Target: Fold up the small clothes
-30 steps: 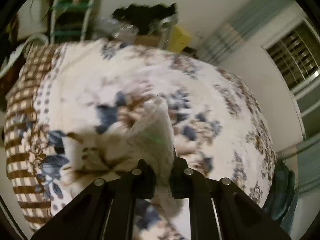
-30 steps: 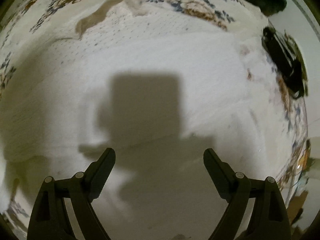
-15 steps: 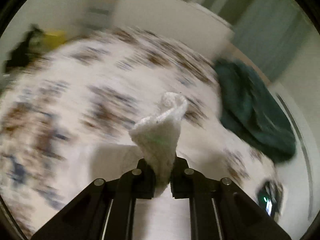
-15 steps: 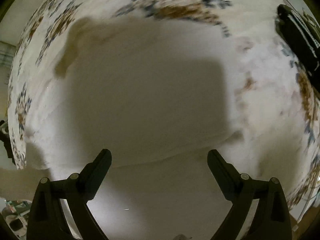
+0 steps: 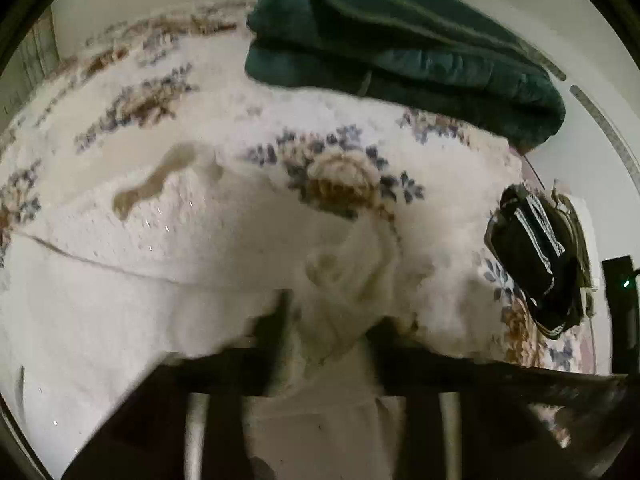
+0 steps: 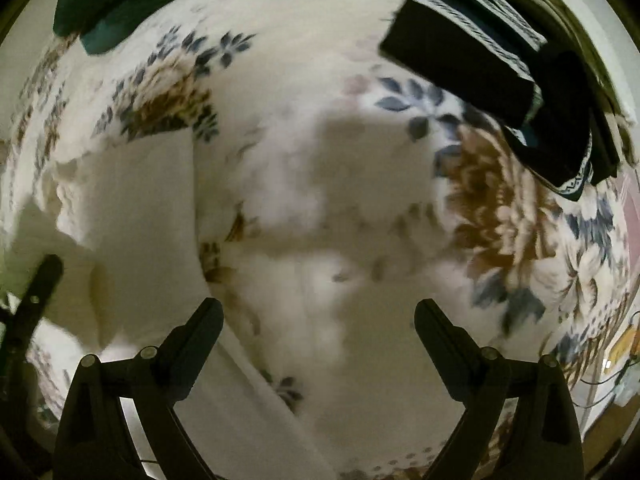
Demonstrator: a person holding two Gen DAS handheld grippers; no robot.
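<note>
White knit garment (image 5: pixel 132 240) lies spread on the floral bedspread (image 5: pixel 344 184), its long axis running across the left wrist view from the left edge toward the middle. One bunched corner of it rises between the fingers of the left tool (image 5: pixel 332 320), which is clamped on that cloth; the fingers are blurred, so the exact grip line is unclear. The held corner points up and away from the camera, toward the brown flower of the bedspread.

Right tool (image 6: pixel 318 320) hangs over the bedspread with its fingers wide apart and nothing between them. A flat white stretch of the garment (image 6: pixel 132 216) lies to the left of it, its straight edge running roughly up and down in the right wrist view.

Left wrist view only: the garment's lacy texture and an opening near its far edge. A folded dark green blanket (image 5: pixel 400 40) sits beyond the garment at the far side of the bed.

Both views: a folded black garment with patterned white trim (image 6: pixel 500 80) lies on the bedspread, right of the white garment and apart from it.

Right wrist view only: a dark finger of the left tool, at the left edge beside the white cloth.
</note>
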